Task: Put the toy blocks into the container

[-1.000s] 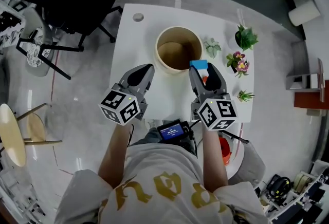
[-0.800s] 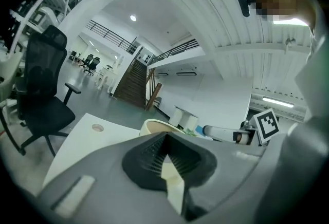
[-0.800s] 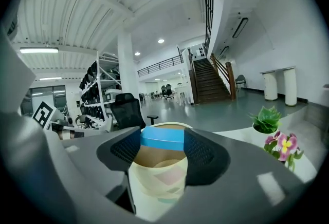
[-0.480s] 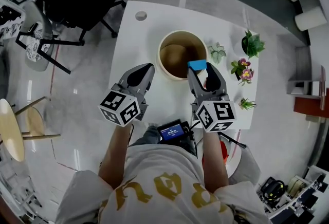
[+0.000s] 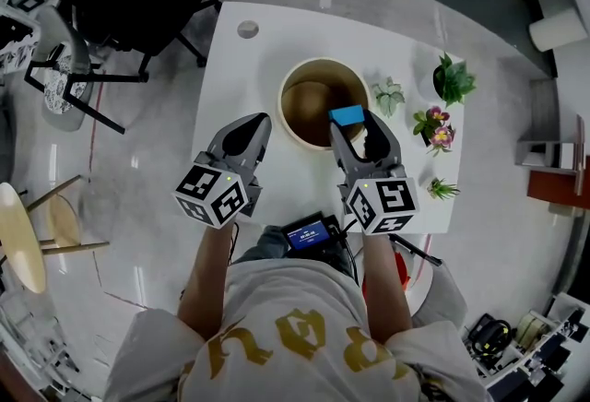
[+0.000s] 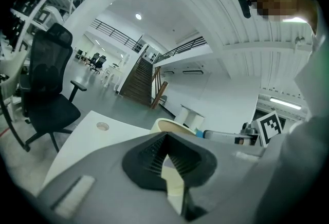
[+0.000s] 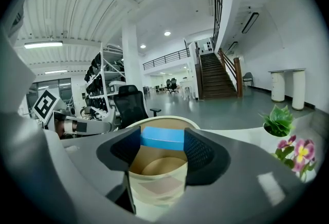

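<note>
The right hand-held gripper (image 5: 351,124) is clamping a blue toy block (image 5: 348,114) — holding it over the open mouth of the round container (image 5: 297,82) on the white tabletop (image 5: 267,41). The left hand-held gripper (image 5: 255,123) is hovering beside the container, jaws pressed together on nothing.

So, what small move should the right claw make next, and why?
Probably open the right claw and let go. Its jaws hold the blue block above the open mouth of the container, inside the rim though near its edge, so the block should fall in.
</note>
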A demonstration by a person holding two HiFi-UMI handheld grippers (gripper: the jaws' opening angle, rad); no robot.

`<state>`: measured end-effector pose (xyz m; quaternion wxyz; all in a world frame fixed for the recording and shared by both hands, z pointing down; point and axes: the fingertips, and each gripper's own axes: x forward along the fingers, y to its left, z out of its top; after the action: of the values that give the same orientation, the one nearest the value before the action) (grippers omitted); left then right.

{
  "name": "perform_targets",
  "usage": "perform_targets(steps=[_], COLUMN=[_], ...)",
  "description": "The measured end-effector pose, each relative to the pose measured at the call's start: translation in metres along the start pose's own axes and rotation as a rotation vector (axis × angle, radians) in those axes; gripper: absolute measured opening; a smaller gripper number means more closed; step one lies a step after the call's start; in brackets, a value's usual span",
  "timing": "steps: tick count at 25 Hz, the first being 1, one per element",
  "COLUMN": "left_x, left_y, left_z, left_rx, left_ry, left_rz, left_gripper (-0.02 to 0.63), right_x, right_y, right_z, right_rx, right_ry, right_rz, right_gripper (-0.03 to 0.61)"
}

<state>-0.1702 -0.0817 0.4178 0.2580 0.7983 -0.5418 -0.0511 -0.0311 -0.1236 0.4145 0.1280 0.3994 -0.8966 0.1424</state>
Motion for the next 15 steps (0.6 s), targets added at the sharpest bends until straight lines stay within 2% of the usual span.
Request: perform_targets(steps=[8, 15], left_x=[-0.003, -0.006], left_y=[0.007, 0.004], left_z=[-0.007, -0.007], left_rx=[0.042, 0.039], left_ry=[0.028, 0.026], left_rz=[0.049, 0.045], left_gripper=[0.002, 0.002], right_x=[0.005, 0.001], right_y=[0.000, 0.000], right_z=[-0.010, -0.012], right_rx=[-0.061, -0.052], right_ry=[0.038, 0.039], right_rz=[-0.016, -0.022], right_gripper=[0.286, 0.284])
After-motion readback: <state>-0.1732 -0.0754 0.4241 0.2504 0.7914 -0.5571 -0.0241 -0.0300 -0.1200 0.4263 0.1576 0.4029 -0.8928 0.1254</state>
